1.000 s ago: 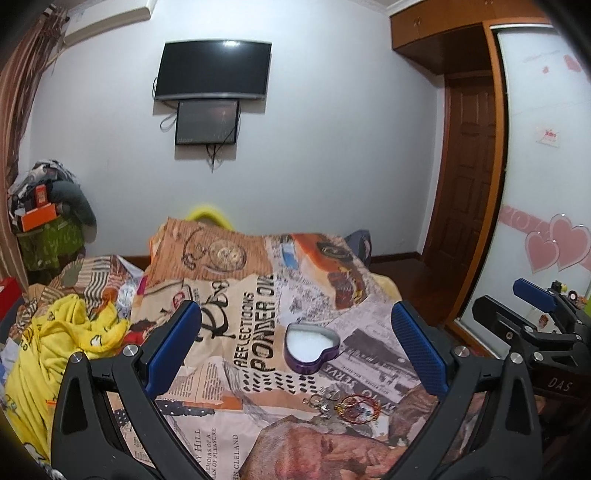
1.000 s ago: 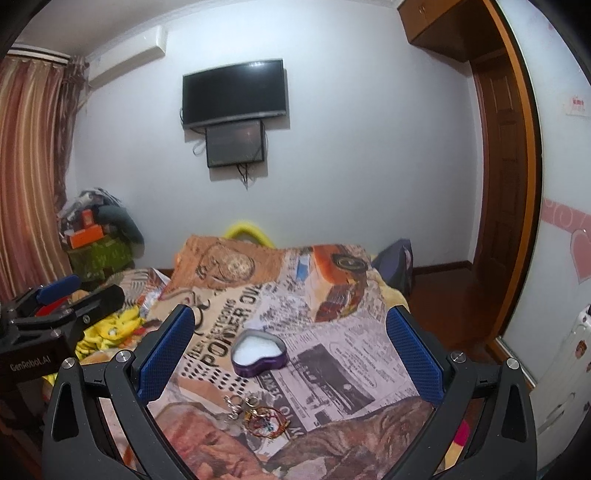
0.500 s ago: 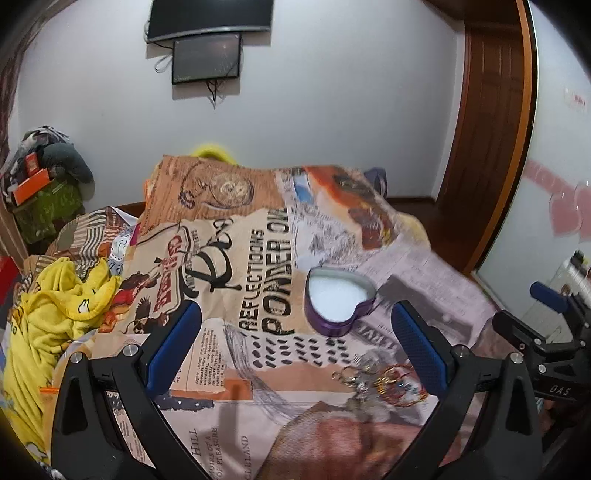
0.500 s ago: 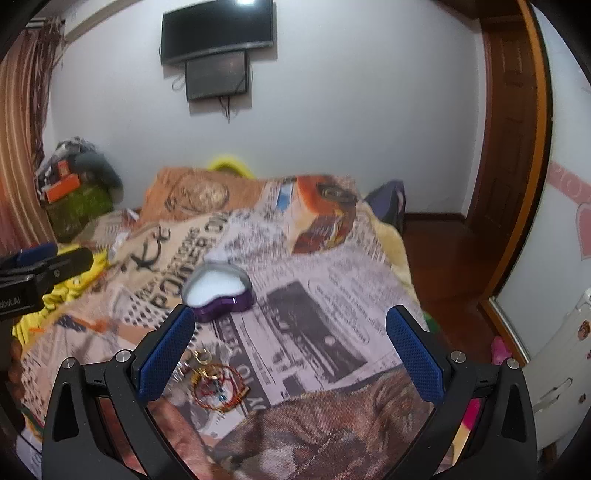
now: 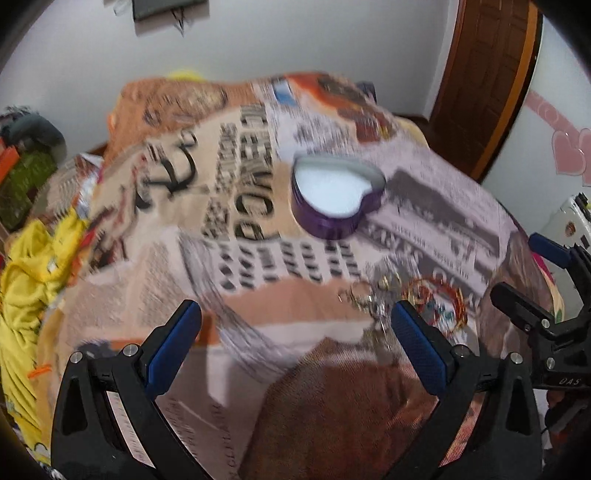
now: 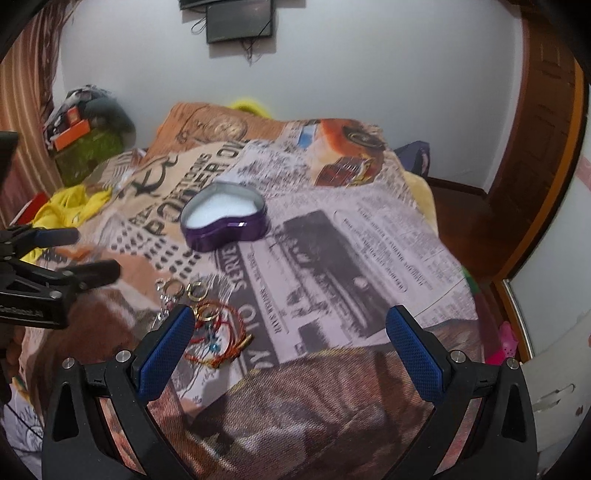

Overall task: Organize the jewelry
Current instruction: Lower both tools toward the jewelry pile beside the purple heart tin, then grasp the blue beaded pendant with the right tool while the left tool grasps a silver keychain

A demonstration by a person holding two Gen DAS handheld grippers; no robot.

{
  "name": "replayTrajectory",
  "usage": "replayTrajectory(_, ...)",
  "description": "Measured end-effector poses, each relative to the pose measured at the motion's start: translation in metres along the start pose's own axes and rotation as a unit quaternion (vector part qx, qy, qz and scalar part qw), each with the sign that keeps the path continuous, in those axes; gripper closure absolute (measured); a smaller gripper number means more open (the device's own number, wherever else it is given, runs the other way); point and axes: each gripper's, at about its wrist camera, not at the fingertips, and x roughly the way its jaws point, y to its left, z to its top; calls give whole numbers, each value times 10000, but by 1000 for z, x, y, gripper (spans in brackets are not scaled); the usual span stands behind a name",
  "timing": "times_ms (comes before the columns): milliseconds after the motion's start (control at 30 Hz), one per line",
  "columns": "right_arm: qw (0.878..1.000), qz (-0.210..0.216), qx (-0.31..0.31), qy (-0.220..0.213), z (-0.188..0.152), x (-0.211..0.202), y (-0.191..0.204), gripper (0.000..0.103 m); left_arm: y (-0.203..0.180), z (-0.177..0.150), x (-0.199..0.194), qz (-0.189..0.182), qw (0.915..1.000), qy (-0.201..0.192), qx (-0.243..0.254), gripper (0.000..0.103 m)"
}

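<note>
An open purple heart-shaped tin [image 5: 334,197] with a white lining sits on the printed bedspread; it also shows in the right wrist view [image 6: 224,222]. A pile of jewelry lies nearer to me: a red and gold bracelet [image 6: 218,338], gold rings [image 6: 195,290] and silver pieces; in the left wrist view the pile [image 5: 417,299] is blurred. My left gripper [image 5: 295,343] is open and empty above the bedspread, left of the pile. My right gripper [image 6: 290,349] is open and empty, the pile beside its left finger.
The bedspread [image 6: 351,251] covers the whole bed. Yellow clothing [image 5: 33,280] lies at the bed's left side. A wooden door [image 5: 484,74] and a white cabinet [image 6: 554,369] stand to the right. A wall with a mounted screen [image 6: 240,18] is behind the bed.
Both grippers have tilted down and moved closer to the bed. The tin and the jewelry pile now look larger and nearer. Both stay open.
</note>
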Motion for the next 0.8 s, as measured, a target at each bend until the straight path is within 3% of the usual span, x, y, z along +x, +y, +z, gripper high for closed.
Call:
replayTrajectory(200, 9998, 144, -37, 140, -4, 6, 1, 6, -14, -7, 5, -20, 9996, 85, 280, 4)
replayTrajectory(600, 9969, 614, -63, 492, -13, 21, 5, 45, -24, -6, 6, -277, 9992, 162, 258, 34)
replayTrajectory(667, 9958, 726, -94, 555, -15, 23, 9, 55, -26, -6, 7, -319, 9988, 192, 305, 37)
replayTrajectory(800, 9942, 861, -157, 630, -16, 27, 15, 69, -36, -7, 10, -533, 9969, 319, 473, 54)
